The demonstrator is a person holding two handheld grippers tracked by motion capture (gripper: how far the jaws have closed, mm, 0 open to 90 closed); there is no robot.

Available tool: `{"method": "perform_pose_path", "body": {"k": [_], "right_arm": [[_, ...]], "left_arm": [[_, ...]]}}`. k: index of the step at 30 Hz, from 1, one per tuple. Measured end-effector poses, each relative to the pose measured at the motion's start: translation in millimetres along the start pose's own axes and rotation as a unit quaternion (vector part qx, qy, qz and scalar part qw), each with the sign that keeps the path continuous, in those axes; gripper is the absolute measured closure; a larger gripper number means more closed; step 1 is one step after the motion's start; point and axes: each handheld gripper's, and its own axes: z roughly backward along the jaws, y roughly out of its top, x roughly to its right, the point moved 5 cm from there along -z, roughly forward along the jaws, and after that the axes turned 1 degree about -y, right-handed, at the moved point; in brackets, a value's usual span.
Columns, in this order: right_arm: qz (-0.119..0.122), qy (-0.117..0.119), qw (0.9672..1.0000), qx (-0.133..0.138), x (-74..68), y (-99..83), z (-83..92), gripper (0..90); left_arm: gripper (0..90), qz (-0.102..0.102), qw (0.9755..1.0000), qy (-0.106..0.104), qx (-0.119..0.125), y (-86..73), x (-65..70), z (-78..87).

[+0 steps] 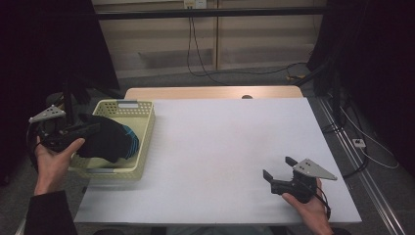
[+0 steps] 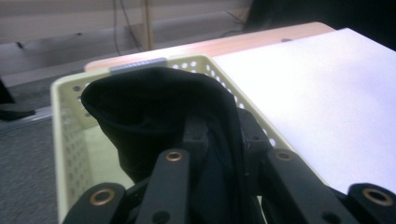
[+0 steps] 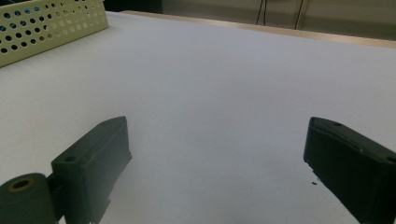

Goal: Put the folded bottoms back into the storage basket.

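Left hand-held gripper (image 1: 93,128): I clamp the dark garment (image 1: 108,139) over my yellow basket (image 1: 142,147).
Right hand-held gripper (image 1: 279,171): released above worktop (image 1: 230,147).

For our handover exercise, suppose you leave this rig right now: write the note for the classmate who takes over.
Left gripper: shut on the black cloth, holding it over the pale yellow basket at the table's left edge.
Right gripper: open, holding nothing, low over the white table at its near right.
Done: the cloth is above the basket, partly inside it.
Left: lower it, open the jaws, then withdraw the left hand.
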Motion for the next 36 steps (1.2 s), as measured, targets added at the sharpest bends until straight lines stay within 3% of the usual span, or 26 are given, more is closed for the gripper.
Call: {"method": "perform_pose_path", "body": {"k": [5,12,17,20,23,25,27,30,34,36], "right_arm": [[0.000,0.000,1.0000,-0.001,-0.1,0.0,-0.4,7.2],[0.000,0.000,1.0000,-0.001,0.1,-0.1,-0.5,7.2],[0.000,0.001,1.0000,0.000,0.1,-0.2,-0.3,7.2],[-0.001,0.000,1.0000,-0.002,0.1,-0.2,-0.5,7.2],[-0.001,0.000,1.0000,-0.002,0.0,-0.2,-0.8,7.2],[-0.001,0.000,1.0000,-0.002,0.0,-0.2,-0.9,7.2],[-0.001,0.000,1.0000,-0.002,0.0,-0.3,-0.8,7.2],[-0.001,0.000,1.0000,-0.003,0.0,-0.3,-0.9,7.2],[-0.002,0.001,1.0000,-0.003,0.3,-0.2,-1.5,7.2],[-0.001,0.000,1.0000,-0.003,0.0,-0.1,-1.9,7.2]], "left_arm": [[77.3,-0.014,0.9998,-0.016,-0.005,4.6,8.8,-9.7],[77.0,-0.058,0.9968,-0.053,0.013,21.7,28.4,-27.2],[76.7,-0.024,0.9988,-0.038,-0.021,15.4,11.2,-43.8],[76.7,-0.002,0.9989,-0.042,-0.019,11.5,0.9,-47.6],[76.6,0.005,0.9990,-0.036,-0.026,9.1,-7.0,-48.3],[76.3,0.014,0.9989,-0.022,-0.038,7.2,-11.4,-48.5],[76.1,0.023,0.9984,0.006,-0.052,4.7,-18.1,-48.3],[75.6,0.032,0.9955,0.042,-0.078,0.1,-28.0,-50.9],[75.6,0.036,0.9951,0.038,-0.083,-1.7,-36.9,-55.4],[75.7,0.028,0.9959,0.031,-0.081,-1.5,-37.6,-60.0]]}}
